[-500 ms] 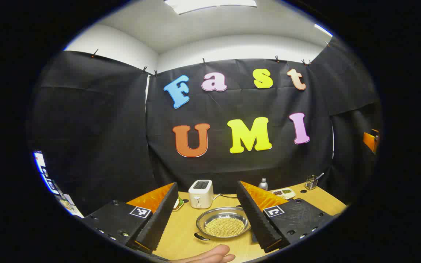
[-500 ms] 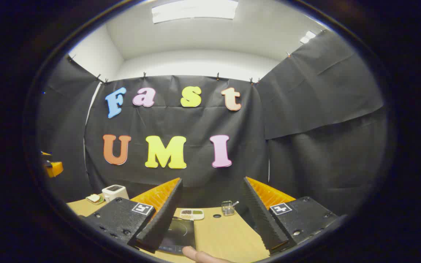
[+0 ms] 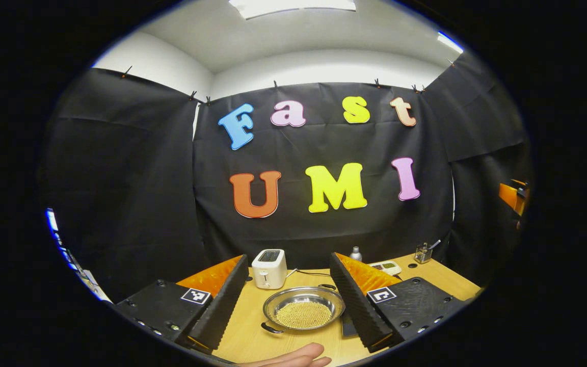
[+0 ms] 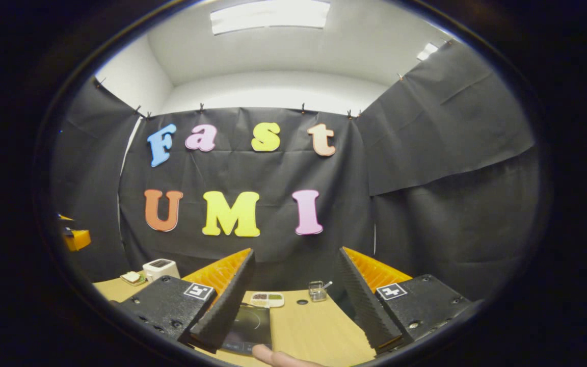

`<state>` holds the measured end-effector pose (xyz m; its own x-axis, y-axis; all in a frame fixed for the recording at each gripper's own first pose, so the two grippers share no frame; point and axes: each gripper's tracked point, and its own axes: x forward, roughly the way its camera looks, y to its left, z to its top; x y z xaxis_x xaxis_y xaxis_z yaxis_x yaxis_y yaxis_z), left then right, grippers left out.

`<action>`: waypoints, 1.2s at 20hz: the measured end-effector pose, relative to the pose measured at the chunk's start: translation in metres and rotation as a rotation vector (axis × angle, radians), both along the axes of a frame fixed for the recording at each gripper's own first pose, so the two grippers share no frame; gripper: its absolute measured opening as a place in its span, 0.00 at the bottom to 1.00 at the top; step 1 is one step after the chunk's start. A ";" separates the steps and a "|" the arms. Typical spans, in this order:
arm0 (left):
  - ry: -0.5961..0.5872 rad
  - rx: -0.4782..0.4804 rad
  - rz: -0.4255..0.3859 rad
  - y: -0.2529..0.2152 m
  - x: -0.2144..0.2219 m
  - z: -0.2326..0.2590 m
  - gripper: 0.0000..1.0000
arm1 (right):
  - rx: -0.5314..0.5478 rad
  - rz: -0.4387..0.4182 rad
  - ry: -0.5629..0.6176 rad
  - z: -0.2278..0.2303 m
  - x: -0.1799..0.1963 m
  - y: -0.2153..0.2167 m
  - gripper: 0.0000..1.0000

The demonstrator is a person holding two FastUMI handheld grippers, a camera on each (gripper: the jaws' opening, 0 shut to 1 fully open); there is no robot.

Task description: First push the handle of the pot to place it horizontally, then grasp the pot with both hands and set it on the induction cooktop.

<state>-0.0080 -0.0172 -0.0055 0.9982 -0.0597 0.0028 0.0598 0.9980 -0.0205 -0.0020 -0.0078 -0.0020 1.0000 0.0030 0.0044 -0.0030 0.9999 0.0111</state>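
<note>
A shallow metal pot (image 3: 303, 309) holding small yellow grains sits on the wooden table (image 3: 245, 331) in the left gripper view. One dark handle (image 3: 271, 329) sticks out at its near left; a second handle (image 3: 328, 286) shows at its far right. My left gripper (image 3: 293, 300) hangs open above the table, the pot showing between its fingers farther off. In the right gripper view the black induction cooktop (image 4: 250, 323) lies on the table, partly behind the left finger. My right gripper (image 4: 293, 298) is open and holds nothing.
A white toaster (image 3: 269, 268) stands behind the pot, with a small bottle (image 3: 355, 253), a white dish (image 3: 386, 267) and a small clear holder (image 3: 422, 253) along the back. A fingertip (image 3: 293, 356) shows at the bottom. The right gripper view has a snack dish (image 4: 267, 299) and holder (image 4: 317, 290).
The left gripper view has shifted: pot, toaster and wall all sit a little further left and higher than before. The right gripper view is almost unchanged.
</note>
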 end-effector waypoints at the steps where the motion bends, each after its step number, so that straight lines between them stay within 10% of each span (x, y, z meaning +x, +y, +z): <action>1: 0.000 -0.001 -0.005 -0.001 0.000 0.000 0.96 | -0.001 -0.004 -0.001 0.000 0.001 -0.002 0.99; 24: 0.093 -0.027 -0.113 -0.030 0.036 -0.081 0.96 | 0.022 0.097 0.000 -0.018 0.005 0.012 0.99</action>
<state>0.0282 -0.0470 -0.0864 0.9812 -0.1728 -0.0861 0.1682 0.9840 -0.0583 0.0032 0.0046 -0.0202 0.9950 0.1000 0.0057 -0.1002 0.9944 0.0335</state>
